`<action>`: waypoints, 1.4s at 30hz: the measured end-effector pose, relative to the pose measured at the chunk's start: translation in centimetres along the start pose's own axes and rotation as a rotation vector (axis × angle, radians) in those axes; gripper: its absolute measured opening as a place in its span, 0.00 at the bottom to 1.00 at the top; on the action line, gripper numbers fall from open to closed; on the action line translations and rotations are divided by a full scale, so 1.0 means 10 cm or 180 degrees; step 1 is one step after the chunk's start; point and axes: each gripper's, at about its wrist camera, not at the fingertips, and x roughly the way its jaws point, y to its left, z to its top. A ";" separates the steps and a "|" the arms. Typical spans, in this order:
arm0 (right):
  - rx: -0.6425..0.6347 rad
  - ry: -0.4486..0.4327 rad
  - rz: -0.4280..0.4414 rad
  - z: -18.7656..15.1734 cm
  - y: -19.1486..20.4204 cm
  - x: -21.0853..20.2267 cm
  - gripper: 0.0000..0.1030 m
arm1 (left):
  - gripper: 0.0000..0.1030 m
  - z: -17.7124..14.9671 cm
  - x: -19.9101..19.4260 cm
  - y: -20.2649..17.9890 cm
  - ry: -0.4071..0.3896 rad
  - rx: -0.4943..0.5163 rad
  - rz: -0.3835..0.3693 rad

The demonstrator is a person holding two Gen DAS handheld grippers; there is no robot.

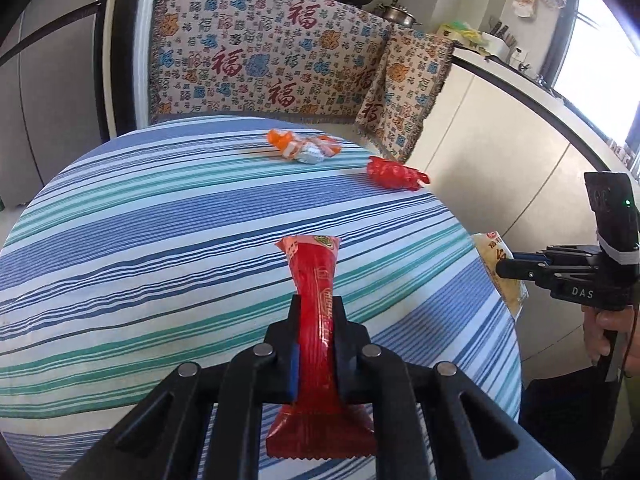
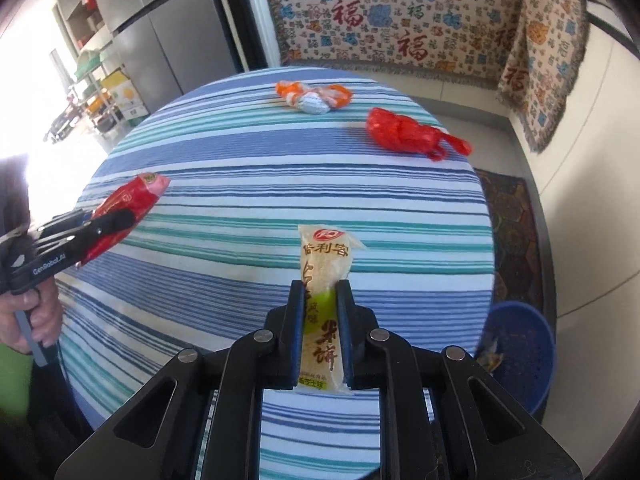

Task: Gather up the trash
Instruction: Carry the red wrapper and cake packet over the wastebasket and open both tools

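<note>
Trash lies on the striped table (image 1: pixel 120 240): an orange wrapper (image 1: pixel 304 148) at the far edge, a crumpled red bag (image 1: pixel 394 174) to its right. The left gripper (image 1: pixel 318 308) clamps a red wrapper (image 1: pixel 316 276), lifted off the cloth; the right gripper (image 2: pixel 319 292) pinches a yellow packet (image 2: pixel 326 256). A blue basket (image 2: pixel 524 344) stands right of the table.

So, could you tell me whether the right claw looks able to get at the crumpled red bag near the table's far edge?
Probably not yet: the right claw is shut on a yellow wrapper, so it is occupied. Otherwise the striped cloth up to the red bag looks free.
</note>
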 end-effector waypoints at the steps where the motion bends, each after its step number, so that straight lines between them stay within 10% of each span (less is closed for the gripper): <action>1: 0.0067 -0.0029 -0.0041 -0.05 -0.14 -0.08 0.14 | 0.12 0.02 0.01 -0.15 -0.0005 0.0061 -0.0050; 18: 0.0957 -0.0352 -0.0693 -0.81 -2.19 -0.88 0.14 | 0.12 0.40 1.15 -2.69 0.0265 0.0611 -0.0986; 42: 0.1398 -0.0345 -0.0569 -1.15 -2.94 -0.45 0.16 | 0.13 0.16 2.47 -3.50 0.0724 0.0768 -0.0929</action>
